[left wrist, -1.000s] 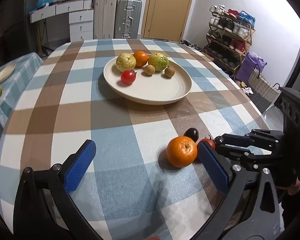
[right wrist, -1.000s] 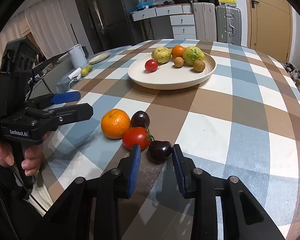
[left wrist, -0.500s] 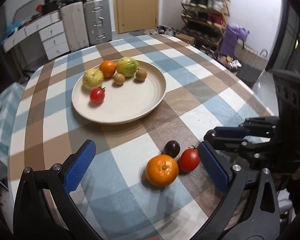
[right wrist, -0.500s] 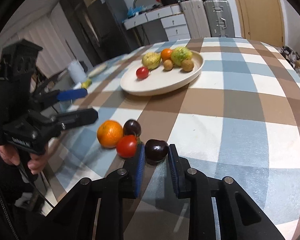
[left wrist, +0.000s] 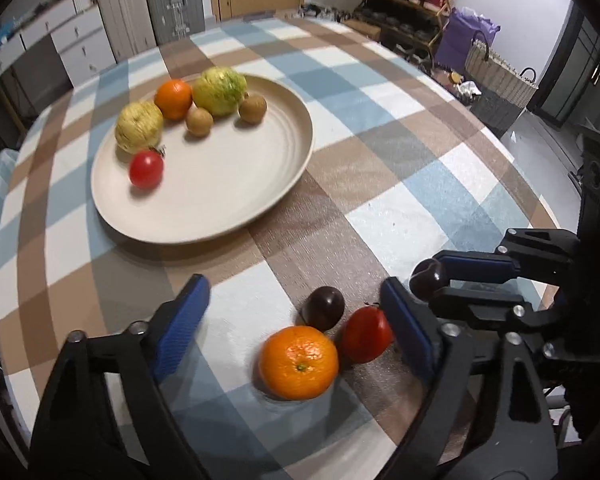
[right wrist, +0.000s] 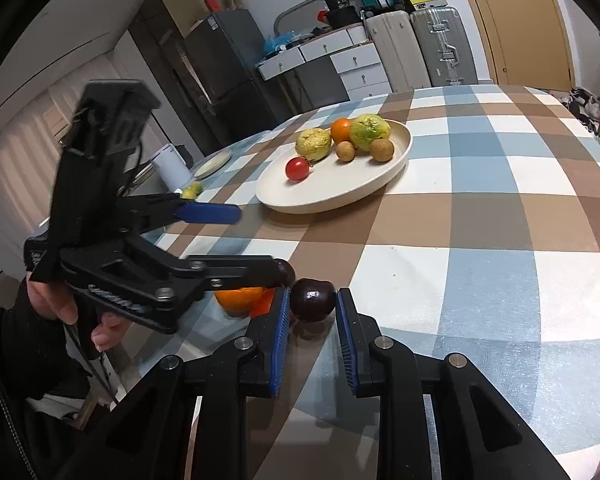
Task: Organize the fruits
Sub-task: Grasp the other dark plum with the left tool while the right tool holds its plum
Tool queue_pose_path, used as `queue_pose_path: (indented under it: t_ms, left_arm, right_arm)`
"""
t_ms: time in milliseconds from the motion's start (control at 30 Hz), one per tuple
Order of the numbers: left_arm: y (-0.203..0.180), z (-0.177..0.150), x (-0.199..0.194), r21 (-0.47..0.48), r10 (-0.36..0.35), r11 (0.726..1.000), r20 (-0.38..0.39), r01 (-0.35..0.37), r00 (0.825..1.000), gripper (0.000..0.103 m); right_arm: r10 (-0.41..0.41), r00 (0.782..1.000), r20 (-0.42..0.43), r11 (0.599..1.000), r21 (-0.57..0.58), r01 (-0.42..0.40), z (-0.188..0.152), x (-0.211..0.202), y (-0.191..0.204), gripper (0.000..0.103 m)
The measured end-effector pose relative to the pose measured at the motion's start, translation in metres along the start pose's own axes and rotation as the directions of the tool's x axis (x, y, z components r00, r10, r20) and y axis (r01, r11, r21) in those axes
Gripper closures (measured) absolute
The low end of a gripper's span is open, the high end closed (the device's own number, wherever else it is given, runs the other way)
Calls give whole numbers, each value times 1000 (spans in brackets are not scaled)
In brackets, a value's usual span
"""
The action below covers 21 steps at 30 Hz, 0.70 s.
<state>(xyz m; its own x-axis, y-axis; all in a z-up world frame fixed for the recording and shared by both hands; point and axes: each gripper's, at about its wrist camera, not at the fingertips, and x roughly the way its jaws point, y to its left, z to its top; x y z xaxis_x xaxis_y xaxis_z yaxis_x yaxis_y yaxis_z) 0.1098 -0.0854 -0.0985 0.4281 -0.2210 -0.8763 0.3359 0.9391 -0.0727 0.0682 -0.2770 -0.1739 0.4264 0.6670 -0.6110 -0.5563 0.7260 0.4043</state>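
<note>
Left tool (left wrist: pixel 296 322) spread wide, low over the checked worktop (left wrist: pixel 400 152), blue pads (left wrist: pixel 180 322) either side of a loose cluster: orange (left wrist: pixel 298 362), red tomato (left wrist: pixel 366 334) touching it, dark plum (left wrist: pixel 324 307) just behind. Further left and back, the cream plate (left wrist: pixel 228 200) carries a tomato, two yellow-green fruits, a small orange and two brown fruits. To the right, the right tool (right wrist: pixel 312 320) sits narrow, another dark plum (right wrist: pixel 313 299) between its pads and lifted off the cloth; whether the pads actually touch it I cannot tell. Lettering on the left tool's body is too blurred to read. Room behind: suitcases (right wrist: pixel 420 48), white drawers, a wooden door (right wrist: pixel 520 20), a shoe rack (left wrist: pixel 408 0).
</note>
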Motion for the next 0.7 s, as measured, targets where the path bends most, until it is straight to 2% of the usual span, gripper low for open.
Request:
queue_pose_path:
  t_ms: [200, 500, 567, 700]
  left_arm:
    - [0, 7, 11, -13, -25, 1000, -61, 24, 998, 36]
    - [18, 9, 19, -124, -162, 981, -126, 146, 979, 61]
    - [19, 9, 20, -142, -193, 974, -132, 174, 972, 69]
    - [20, 8, 19, -147, -209, 971, -137, 189, 968, 76]
  right_arm:
    - [22, 1000, 22, 999, 24, -23, 1, -4, -5, 79]
    - [39, 999, 34, 998, 46, -41, 0, -8, -8, 79]
    - [43, 998, 36, 998, 46, -45, 0, -8, -8, 79]
    - [48, 998, 36, 997, 53, -49, 1, -8, -10, 79]
